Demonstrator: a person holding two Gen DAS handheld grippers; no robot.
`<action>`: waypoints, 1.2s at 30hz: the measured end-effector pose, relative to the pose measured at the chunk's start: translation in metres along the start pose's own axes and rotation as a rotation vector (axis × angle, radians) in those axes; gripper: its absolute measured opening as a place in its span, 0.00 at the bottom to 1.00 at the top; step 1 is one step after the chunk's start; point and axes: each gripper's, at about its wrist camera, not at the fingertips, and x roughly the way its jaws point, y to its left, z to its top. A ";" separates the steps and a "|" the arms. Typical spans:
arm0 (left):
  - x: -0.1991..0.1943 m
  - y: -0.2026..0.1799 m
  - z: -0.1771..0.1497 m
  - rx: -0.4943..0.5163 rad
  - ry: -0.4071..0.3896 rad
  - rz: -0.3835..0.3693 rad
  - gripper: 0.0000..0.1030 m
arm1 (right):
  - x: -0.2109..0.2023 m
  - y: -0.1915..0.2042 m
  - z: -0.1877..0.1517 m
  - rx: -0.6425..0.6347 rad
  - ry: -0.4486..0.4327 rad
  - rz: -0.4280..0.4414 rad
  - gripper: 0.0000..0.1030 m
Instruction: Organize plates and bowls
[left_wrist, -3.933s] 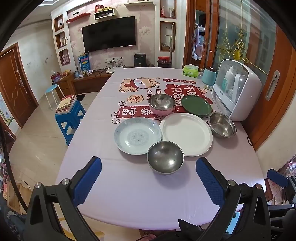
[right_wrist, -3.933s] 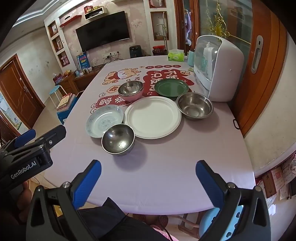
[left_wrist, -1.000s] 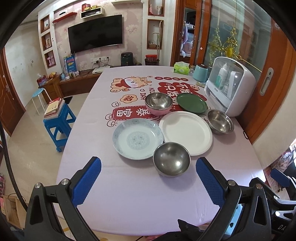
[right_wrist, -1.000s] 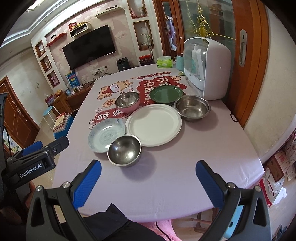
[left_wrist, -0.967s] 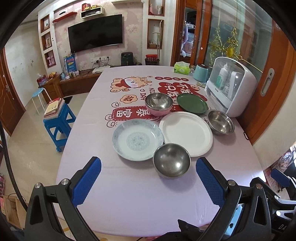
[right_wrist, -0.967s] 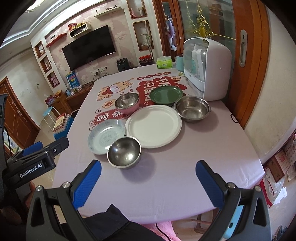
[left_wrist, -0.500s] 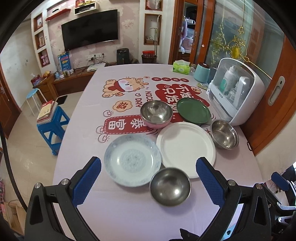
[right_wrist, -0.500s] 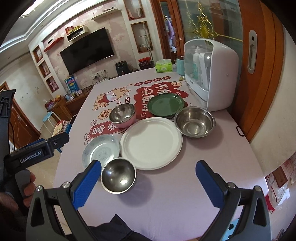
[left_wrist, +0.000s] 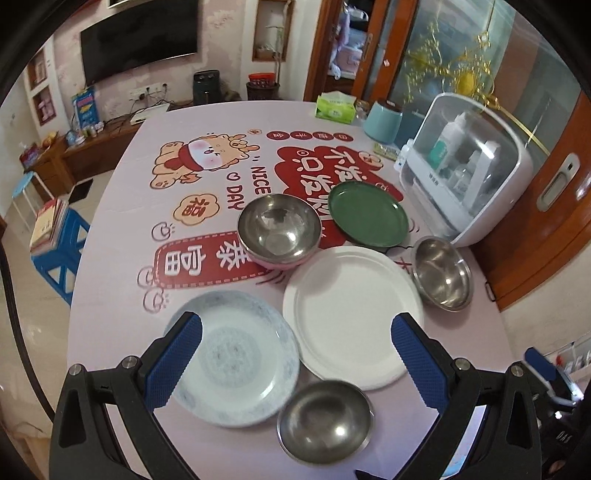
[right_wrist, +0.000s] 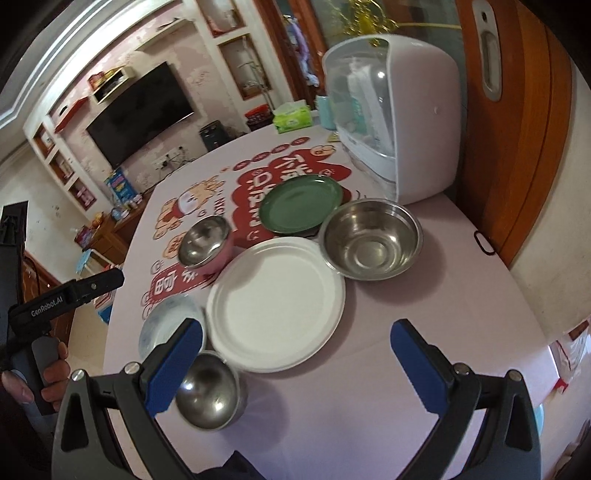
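Six pieces of tableware lie grouped on a table (left_wrist: 110, 288) covered with a pale lilac cloth printed with red cartoon motifs.

Left wrist view, left to right: the left gripper (left_wrist: 293, 354) hangs above the near edge of the group with its blue-padded fingers (left_wrist: 173, 360) spread wide and holding nothing. Under the left finger sits a pale blue patterned plate (left_wrist: 236, 362), slightly blurred. Behind it, on the red print, stands a steel bowl with a pink outer shell (left_wrist: 279, 229). At the near edge, just beside the patterned plate, is a small steel bowl (left_wrist: 325, 421). A large white plate (left_wrist: 352, 314) occupies the centre; whether its rim touches the patterned plate cannot be settled at this sharpness. Behind it lies a dark green plate (left_wrist: 367, 218), close to the pink-shelled bowl. Rightmost is a wide steel bowl (left_wrist: 441, 278), hard against the white plate's rim. A white domed cabinet with a clear front (left_wrist: 465, 173) stands at the table's right edge; a green tissue pack (left_wrist: 335, 107) and a teal container (left_wrist: 382, 122) stand at the far end.

Right wrist view: at far left a hand (right_wrist: 51, 373) grips the handle of the left tool. The right gripper (right_wrist: 295, 354) is likewise fully spread and empty, above the near table edge, its left finger overlapping the small steel bowl and the patterned plate.
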 end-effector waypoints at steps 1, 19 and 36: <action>0.007 -0.001 0.004 0.013 0.006 -0.002 0.99 | 0.006 -0.003 0.003 0.009 0.002 -0.001 0.99; 0.127 0.000 0.024 0.187 0.152 -0.136 0.99 | 0.083 -0.034 0.012 0.100 0.103 0.026 0.92; 0.202 0.011 0.018 0.091 0.307 -0.221 0.63 | 0.135 -0.052 -0.003 0.222 0.243 0.060 0.55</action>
